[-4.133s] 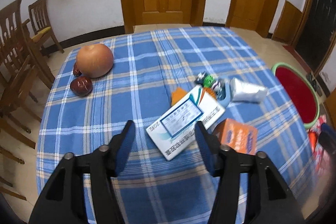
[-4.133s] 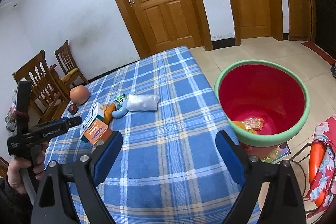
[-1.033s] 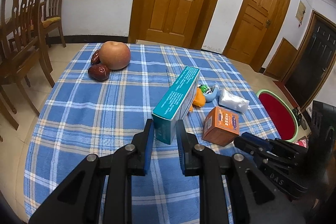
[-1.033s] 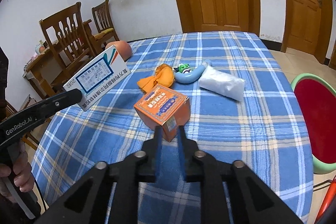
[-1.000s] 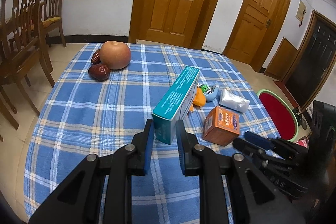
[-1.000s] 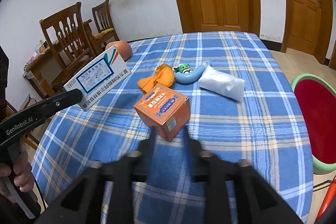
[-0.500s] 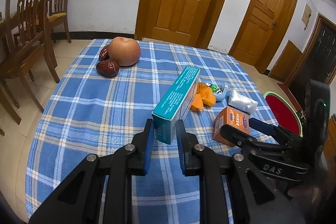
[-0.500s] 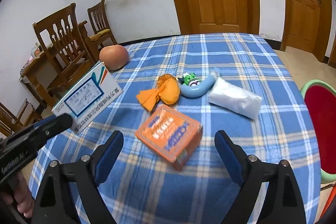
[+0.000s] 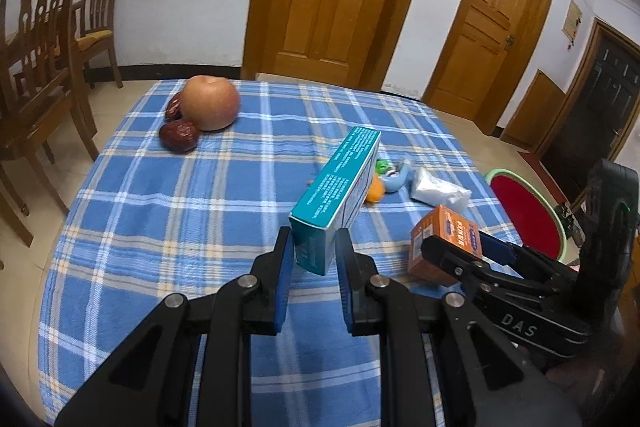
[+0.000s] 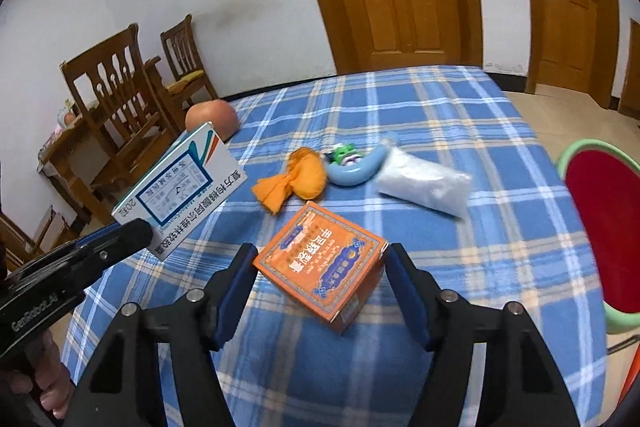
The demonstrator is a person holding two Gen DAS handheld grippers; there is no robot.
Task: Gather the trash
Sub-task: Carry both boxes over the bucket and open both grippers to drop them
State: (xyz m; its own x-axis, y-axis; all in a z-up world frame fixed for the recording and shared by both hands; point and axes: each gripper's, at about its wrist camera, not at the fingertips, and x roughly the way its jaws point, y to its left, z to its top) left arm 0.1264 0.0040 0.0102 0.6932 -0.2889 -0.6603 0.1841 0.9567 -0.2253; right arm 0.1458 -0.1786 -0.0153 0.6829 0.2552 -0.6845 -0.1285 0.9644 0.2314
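A blue tablecloth (image 10: 420, 115) checked in white and pale yellow. Teal-and-white carton (image 9: 338, 191); orange box (image 10: 320, 263) with blue ornament. Orange cloth bundle (image 10: 298, 179), light-blue toy (image 10: 354, 167) with a green head, a white, perhaps translucent, pouch (image 10: 424, 187), red basin (image 10: 604, 227) rimmed green.

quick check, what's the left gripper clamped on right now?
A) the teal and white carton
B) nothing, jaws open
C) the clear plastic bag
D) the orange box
A. In the left wrist view the left gripper pinches one end of the teal and white carton, which is tilted up off the tablecloth; the orange box sits between the right gripper's jaws instead.
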